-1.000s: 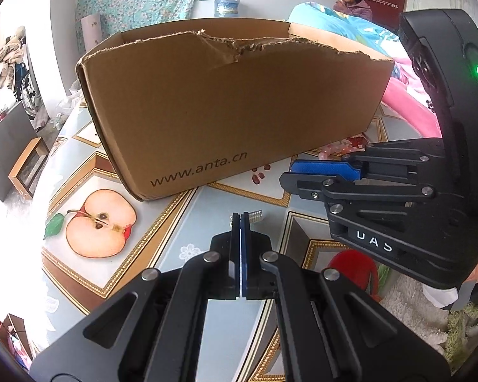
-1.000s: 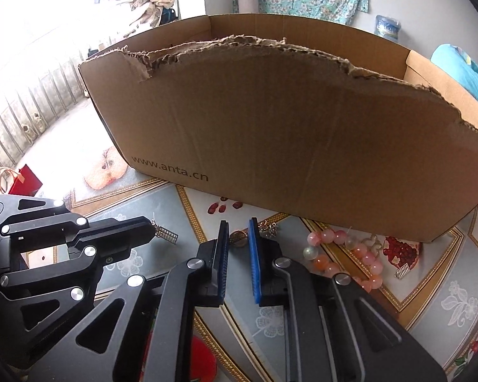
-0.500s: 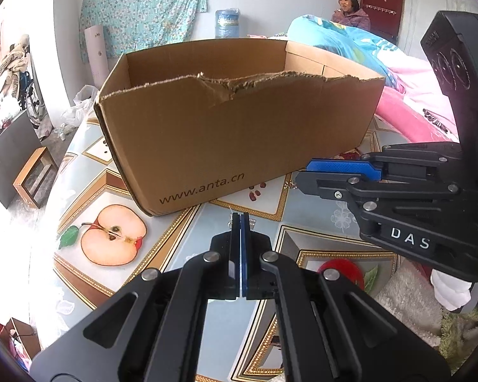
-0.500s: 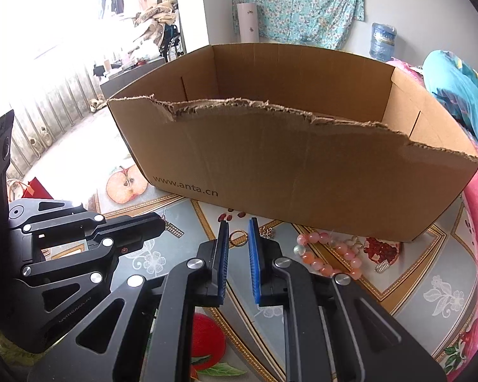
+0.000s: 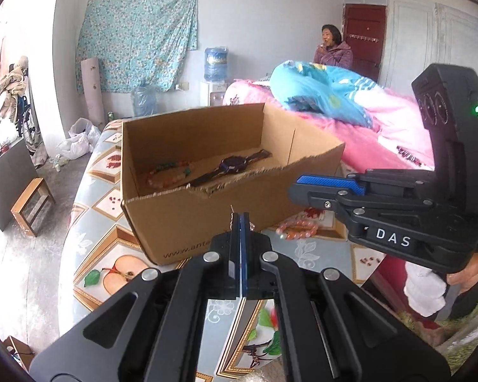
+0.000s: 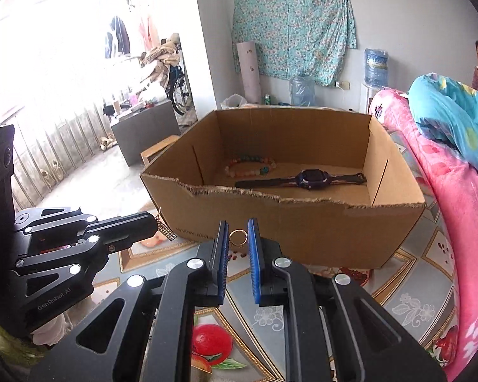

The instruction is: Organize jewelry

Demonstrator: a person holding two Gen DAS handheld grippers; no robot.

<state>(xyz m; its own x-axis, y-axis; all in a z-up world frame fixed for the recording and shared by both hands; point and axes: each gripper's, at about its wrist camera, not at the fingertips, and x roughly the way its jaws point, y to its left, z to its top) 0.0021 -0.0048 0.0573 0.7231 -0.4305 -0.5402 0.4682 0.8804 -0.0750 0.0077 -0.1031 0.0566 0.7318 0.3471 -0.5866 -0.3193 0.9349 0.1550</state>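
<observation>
A cardboard box [image 5: 207, 222] [image 6: 302, 222] with a torn front wall stands on the table. Inside lie a dark wristwatch [image 6: 312, 176] [image 5: 232, 164] and a bead bracelet [image 6: 248, 162]. My right gripper [image 6: 238, 226] hangs just before the front wall, shut on a thin gold ring [image 6: 238, 230] between its blue pads. My left gripper [image 5: 240, 218] is shut, and a small dangling earring [image 6: 166, 231] sticks out of its tip. Both grippers are level with the box's rim, the left one [image 6: 154, 222] to the left of the right one [image 5: 294, 187]. A pink bead bracelet [image 5: 298, 226] lies on the table beside the box.
The table [image 6: 414, 305] has a fruit-patterned cover. A bed with pink and blue blankets [image 6: 446, 165] runs along its right side. A person [image 5: 331, 46] sits at the back near a red door. A wooden stool [image 5: 32, 207] stands on the floor at the left.
Both grippers have risen and tilted, each still holding its piece. The view now clears the torn front wall and shows the watch and bracelet inside the box.
</observation>
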